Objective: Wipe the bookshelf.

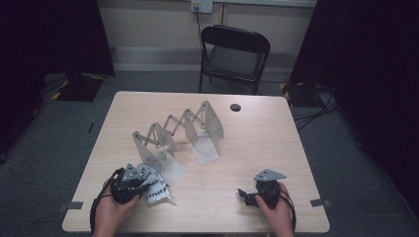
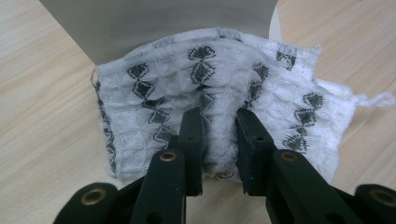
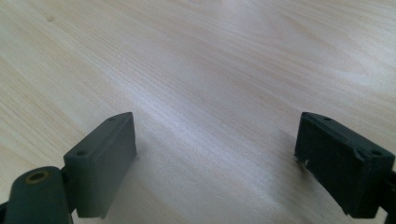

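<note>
Pale wood grain runs across the table (image 1: pixel 276 148), which sits on grey carpet with dark curtains at both sides. Nearest the person, the left gripper (image 2: pixel 219 128) is clamped on a bunched fold of a white waffle cloth (image 2: pixel 154 93) patterned with dark motifs; the fold stands pinched between the black jaws while the rest of the cloth spreads flat on the wood, which suggests a grip taken at the near hem so the fabric can be lifted or dragged. Seen from above, that cloth (image 1: pixel 157 187) lies at the front left of the table, touching the foot of the nearest panel. At front right, the right gripper (image 3: pixel 215 158) rests low over bare wood with its jaws wide apart and nothing between them, probably waiting to take a free edge. Beyond the cloth stands a metal accordion rack (image 1: pixel 178 136), its upright plates joined by scissor links and angled toward the far right. Farther still, a black folding chair (image 1: pixel 234 54) faces the table's far edge.
</note>
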`<control>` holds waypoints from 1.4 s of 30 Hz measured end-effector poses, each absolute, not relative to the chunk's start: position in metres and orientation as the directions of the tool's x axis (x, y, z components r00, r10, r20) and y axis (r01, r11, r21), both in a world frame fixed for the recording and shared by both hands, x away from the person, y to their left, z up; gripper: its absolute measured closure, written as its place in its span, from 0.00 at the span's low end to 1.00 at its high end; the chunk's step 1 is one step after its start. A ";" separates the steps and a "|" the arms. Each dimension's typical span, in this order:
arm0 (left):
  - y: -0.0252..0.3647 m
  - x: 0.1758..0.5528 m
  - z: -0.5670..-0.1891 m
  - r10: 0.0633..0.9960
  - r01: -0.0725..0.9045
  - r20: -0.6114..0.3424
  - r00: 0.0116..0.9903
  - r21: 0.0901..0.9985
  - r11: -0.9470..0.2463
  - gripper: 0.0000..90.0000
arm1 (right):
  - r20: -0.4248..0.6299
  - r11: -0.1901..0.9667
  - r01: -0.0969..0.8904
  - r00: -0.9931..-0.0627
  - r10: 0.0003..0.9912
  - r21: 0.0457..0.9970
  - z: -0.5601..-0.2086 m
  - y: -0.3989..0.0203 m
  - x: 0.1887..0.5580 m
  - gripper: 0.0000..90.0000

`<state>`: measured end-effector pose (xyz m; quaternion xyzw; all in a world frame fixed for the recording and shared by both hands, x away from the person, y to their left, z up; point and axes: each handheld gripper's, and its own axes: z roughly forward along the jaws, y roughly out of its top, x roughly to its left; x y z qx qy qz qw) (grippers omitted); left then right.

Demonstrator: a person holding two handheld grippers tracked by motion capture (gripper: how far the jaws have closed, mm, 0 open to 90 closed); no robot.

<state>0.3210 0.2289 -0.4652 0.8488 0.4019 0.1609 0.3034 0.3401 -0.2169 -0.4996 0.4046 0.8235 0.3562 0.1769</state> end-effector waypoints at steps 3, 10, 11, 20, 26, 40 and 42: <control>0.228 0.321 -0.470 0.780 0.586 0.024 0.625 0.647 -0.489 0.82 | -0.003 0.419 0.540 -0.610 0.792 0.730 -0.500 -0.217 0.340 0.13; 0.226 0.317 -0.473 0.772 0.581 0.029 0.635 0.641 -0.501 0.81 | -0.003 0.419 0.540 -0.610 0.792 0.730 -0.500 -0.217 0.340 0.13; 0.225 0.316 -0.474 0.775 0.584 0.019 0.632 0.646 -0.492 0.81 | -0.003 0.419 0.540 -0.610 0.792 0.730 -0.500 -0.217 0.340 0.13; 0.210 0.302 -0.476 0.777 0.598 -0.044 0.628 0.666 -0.446 0.64 | -0.003 0.419 0.540 -0.611 0.792 0.730 -0.500 -0.217 0.340 0.13; 0.212 0.298 -0.468 0.769 0.572 -0.035 0.638 0.691 -0.442 0.43 | -0.002 0.417 0.543 -0.608 0.794 0.729 -0.500 -0.217 0.339 0.13; 0.251 0.317 -0.459 0.826 0.597 -0.068 0.559 0.724 -0.345 0.39 | -0.002 0.417 0.543 -0.607 0.794 0.729 -0.499 -0.217 0.339 0.13; 0.250 0.323 -0.473 0.827 0.630 -0.096 0.554 0.698 -0.341 0.39 | -0.002 0.417 0.543 -0.608 0.794 0.729 -0.499 -0.217 0.339 0.13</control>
